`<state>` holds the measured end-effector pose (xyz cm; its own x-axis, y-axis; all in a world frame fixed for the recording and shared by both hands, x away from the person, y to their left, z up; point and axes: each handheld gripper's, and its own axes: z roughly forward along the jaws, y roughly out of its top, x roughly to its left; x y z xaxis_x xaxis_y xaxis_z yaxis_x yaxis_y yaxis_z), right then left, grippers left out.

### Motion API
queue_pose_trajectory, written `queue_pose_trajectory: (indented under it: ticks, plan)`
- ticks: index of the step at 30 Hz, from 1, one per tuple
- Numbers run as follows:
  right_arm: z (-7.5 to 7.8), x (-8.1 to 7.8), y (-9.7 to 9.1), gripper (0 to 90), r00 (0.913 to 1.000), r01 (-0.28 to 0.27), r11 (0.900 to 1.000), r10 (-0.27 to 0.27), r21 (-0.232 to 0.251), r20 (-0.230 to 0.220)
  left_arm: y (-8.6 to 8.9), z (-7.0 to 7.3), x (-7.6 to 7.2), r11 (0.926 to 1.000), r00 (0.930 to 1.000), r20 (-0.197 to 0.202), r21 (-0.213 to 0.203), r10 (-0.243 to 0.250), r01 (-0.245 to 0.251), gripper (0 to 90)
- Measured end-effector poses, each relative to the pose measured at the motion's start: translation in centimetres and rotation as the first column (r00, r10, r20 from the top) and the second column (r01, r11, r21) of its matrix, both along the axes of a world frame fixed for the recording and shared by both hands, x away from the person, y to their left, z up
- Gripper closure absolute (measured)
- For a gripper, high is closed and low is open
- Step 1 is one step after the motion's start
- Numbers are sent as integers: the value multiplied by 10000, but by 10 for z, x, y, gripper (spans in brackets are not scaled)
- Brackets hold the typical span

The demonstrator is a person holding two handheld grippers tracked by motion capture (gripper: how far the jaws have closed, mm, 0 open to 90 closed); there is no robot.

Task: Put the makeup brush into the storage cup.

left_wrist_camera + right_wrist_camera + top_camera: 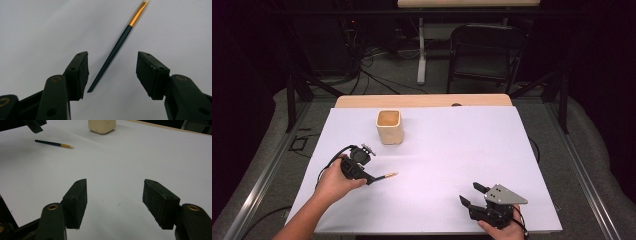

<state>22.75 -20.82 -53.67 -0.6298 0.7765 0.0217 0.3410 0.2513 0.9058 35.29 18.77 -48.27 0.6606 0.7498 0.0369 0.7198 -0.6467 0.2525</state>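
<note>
A thin paintbrush [385, 176] with a dark green handle and a gold ferrule lies flat on the white table cover. My left gripper [371, 177], held in a hand, hovers over its handle end. In the left gripper view the brush [117, 47] runs slantwise between the jaws of that gripper [112, 72], which stand apart with neither pad touching it. My right gripper [470, 193] rests near the front right edge, open and holding nothing [115, 195]. From the right gripper view the brush [51, 143] lies far off at upper left.
A cream square cup [389, 126] stands upright at the back of the white cover [452, 145], beyond the brush; it also appears in the right gripper view [102, 125]. A dark folding chair [484, 50] stands behind the table.
</note>
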Motion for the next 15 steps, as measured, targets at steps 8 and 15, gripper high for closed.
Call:
queue_pose_trajectory:
  ticks: [8, 15]
  plan:
    - [0, 0, 0, 362, 10000, -31, 10000, 31, -4, -14, -10, 2, 3, 9992, 9995, -14, 262, -317, 317, 441]
    - [0, 0, 1, 362, 10000, -65, 10000, 65, -9, -25, -18, -1, 8, 9981, 9987, -55, 356, -505, 506, 447]
